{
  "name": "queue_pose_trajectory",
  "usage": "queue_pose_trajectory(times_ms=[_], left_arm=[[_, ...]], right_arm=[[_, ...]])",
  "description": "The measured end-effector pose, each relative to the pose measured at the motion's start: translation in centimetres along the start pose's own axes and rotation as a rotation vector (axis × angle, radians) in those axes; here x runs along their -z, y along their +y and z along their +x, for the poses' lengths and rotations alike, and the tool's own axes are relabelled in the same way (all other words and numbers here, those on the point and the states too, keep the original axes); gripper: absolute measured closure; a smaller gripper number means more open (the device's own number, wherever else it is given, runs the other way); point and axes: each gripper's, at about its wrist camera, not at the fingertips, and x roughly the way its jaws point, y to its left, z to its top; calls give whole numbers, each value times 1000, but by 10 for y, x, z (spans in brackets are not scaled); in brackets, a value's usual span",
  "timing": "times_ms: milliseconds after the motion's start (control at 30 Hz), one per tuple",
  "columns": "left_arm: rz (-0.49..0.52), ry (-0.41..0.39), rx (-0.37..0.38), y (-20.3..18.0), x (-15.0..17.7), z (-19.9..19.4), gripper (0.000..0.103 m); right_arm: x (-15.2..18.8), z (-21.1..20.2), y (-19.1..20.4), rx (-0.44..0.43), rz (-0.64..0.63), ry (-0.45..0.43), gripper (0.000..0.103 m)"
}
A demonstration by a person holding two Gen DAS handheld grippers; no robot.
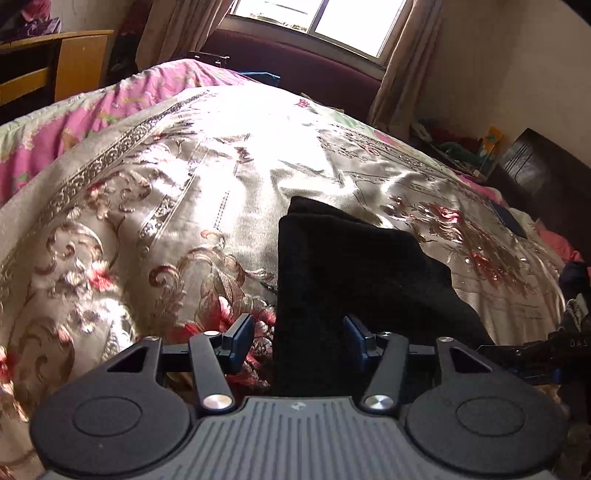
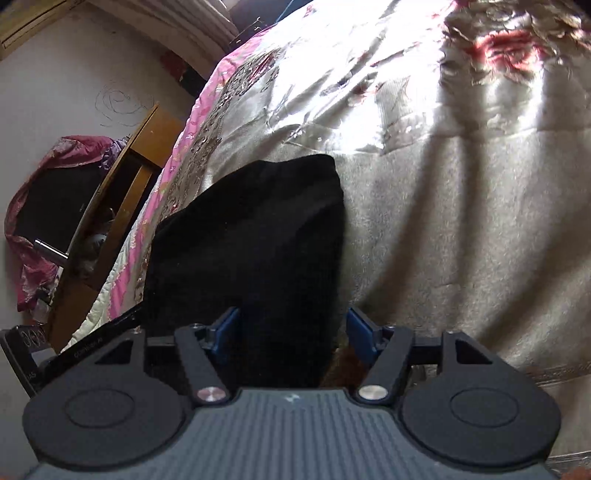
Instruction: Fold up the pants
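In the left wrist view, the left hand-held gripper (image 1: 298, 341) stands released, its blue pads apart. The black pants (image 1: 354, 280) lie folded on the bed, and their near edge runs between the two fingers; the left pad (image 1: 242, 341) stands clear over the bedspread, while the right pad (image 1: 356, 341) sits against dark cloth, though contact cannot be judged. At the right edge of this view a piece of the other tool (image 1: 546, 350) shows.

In the right wrist view, the right hand-held gripper (image 2: 291, 334) is also released, jaws wide. The pants (image 2: 255, 236) reach up between its fingers, nearer the left pad (image 2: 225, 332); the right pad (image 2: 360, 334) stands just beside the cloth's edge. Neither pad visibly pinches the fabric.

Farther out, the views differ. The left one shows the shiny floral bedspread (image 1: 147, 221) across its whole width, a pink quilt (image 1: 92, 118) beyond it, then a window (image 1: 321, 22) with curtains (image 1: 406, 66), a wooden shelf (image 1: 55, 62) at the far left, and clutter along the right wall. The right one shows the bedspread (image 2: 461, 184) mostly in shade, the pink quilt edge (image 2: 184, 147), and beside the bed a wooden desk (image 2: 125, 177) with a dark screen (image 2: 51, 206) draped in red cloth.
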Motion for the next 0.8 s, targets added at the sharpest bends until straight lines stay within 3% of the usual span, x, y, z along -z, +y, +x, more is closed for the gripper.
queue_pose_trajectory(times_ms=[100, 200, 267, 333, 500, 600, 667, 733, 800], left_arm=[[30, 20, -7, -5, 8, 8, 29], [8, 62, 37, -12, 4, 13, 31], [68, 83, 40, -34, 5, 18, 30], [104, 95, 57, -55, 7, 27, 30], [124, 101, 192, -107, -2, 67, 31], [188, 125, 231, -145, -5, 97, 28], [214, 136, 226, -156, -11, 102, 26], [247, 101, 173, -160, -19, 91, 27], [282, 49, 116, -162, -26, 75, 30]], right_arm=[[6, 14, 5, -49, -11, 29, 31], [3, 10, 2, -51, -25, 50, 53], [-7, 3, -10, -92, 33, 70, 69], [-17, -7, -15, -60, 3, 65, 70], [-46, -53, -43, 41, -28, 28, 70], [-62, -82, -66, 160, -50, -10, 61], [-66, -103, -67, 271, -107, -72, 59], [-60, -130, -57, 377, -210, -180, 59], [-45, -151, -43, 351, -276, -260, 59]])
